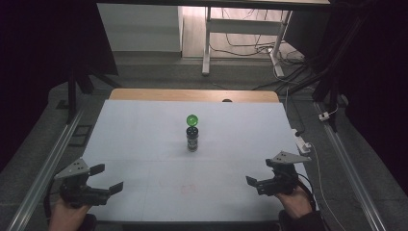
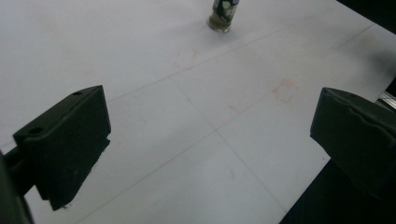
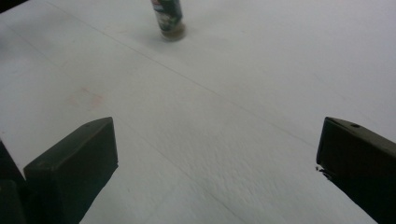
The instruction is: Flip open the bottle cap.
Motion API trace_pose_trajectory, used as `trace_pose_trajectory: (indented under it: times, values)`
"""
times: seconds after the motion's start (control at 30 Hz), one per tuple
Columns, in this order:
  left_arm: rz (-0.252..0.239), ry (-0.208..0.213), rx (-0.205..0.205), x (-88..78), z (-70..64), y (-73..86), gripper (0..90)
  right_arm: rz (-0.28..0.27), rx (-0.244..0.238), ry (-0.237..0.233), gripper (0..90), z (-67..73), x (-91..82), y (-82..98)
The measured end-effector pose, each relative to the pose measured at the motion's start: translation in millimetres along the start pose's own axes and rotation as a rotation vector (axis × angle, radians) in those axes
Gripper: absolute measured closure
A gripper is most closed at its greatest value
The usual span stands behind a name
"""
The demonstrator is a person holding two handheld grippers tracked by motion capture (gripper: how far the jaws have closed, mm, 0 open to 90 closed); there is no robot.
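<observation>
The left gripper (image 1: 107,179) has its fingers (image 2: 65,140) spread wide with nothing between them; in the left gripper view only bare white desk lies in the gap. It hovers over the near left corner of the desk (image 1: 144,144), held by the person's left hand (image 1: 67,211) at the bottom edge of the high view, a grey three-cornered plate on its top.

The right gripper (image 1: 260,177) is just as widely parted and grips nothing; its fingers (image 3: 74,168) frame plain white surface in the right gripper view. It sits over the near right corner, held by the person's right hand (image 1: 296,202), with a cable trailing beside it.

Well apart from both grippers, near the middle of the desk, a small dark bottle (image 1: 193,139) stands upright. Its label is too blurred to read. In the left gripper view its base appears at the top edge, ahead and slightly right of centre; in the right gripper view it appears at the top, left of centre. Just behind the bottle in the high view a green ball (image 1: 192,120) shows; whether it rests on the bottle's top or on the desk behind it I cannot tell.

Faint reddish marks (image 1: 187,188) and thin straight lines cross the white surface between the grippers. Beyond the desk's wooden far edge lie a grey floor (image 1: 159,72) and a white frame (image 1: 240,29) with loose cables.
</observation>
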State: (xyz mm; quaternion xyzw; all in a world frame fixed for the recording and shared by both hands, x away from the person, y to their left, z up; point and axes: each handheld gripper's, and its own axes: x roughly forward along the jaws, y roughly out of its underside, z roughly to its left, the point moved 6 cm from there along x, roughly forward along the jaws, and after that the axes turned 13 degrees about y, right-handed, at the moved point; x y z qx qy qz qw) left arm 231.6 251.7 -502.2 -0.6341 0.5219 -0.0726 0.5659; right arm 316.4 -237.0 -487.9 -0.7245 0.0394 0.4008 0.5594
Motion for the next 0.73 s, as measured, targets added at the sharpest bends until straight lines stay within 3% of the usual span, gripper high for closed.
trace_pose_trajectory:
  times: [0.23, 0.43, 0.73]
  values:
    - [0.013, -0.058, -0.005, -10.6, 0.9, 14.0, 0.0, 0.031, 0.034, 0.043, 0.0, -12.6, -11.6, 15.5]
    - [0.038, -0.08, -0.017, -14.1, 1.1, 21.2, 0.0, 0.078, 0.03, 0.085, 0.0, -19.7, -15.7, 27.6]
    - [0.074, -0.086, -0.051, -14.9, 2.4, 25.5, 0.0, 0.1, 0.052, 0.091, 0.0, -22.1, -20.8, 33.0]
